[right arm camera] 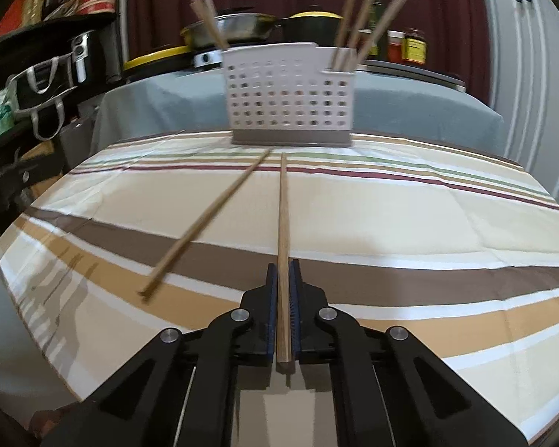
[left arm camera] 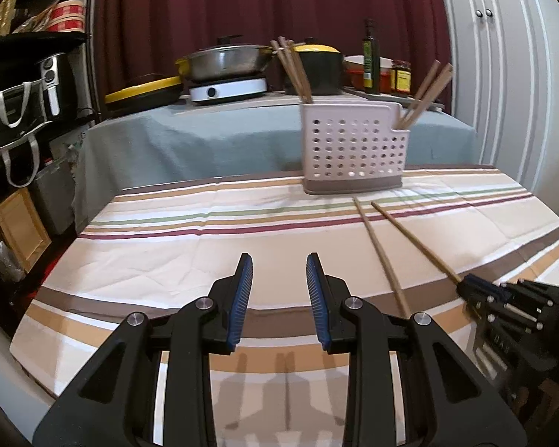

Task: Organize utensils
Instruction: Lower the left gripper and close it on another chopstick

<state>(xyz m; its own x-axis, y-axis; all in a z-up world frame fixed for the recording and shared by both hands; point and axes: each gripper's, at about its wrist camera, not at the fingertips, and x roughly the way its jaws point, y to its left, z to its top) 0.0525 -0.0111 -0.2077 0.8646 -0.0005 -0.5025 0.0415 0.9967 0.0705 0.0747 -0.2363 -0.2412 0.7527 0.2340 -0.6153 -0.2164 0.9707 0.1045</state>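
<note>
The right gripper point(right arm camera: 283, 290) pinched a chopstick point(right arm camera: 282, 223) pointing lengthwise toward the far holder point(right arm camera: 290, 97); the left gripper point(left arm camera: 279, 283) was spread, empty.

White perforated utensil holder point(right arm camera: 290, 91) upright at far counter edge, chopsticks at both ends. One loose chopstick point(right arm camera: 205, 221) flat, diagonal; another chopstick point(right arm camera: 282, 223) pinched at near end.
</note>
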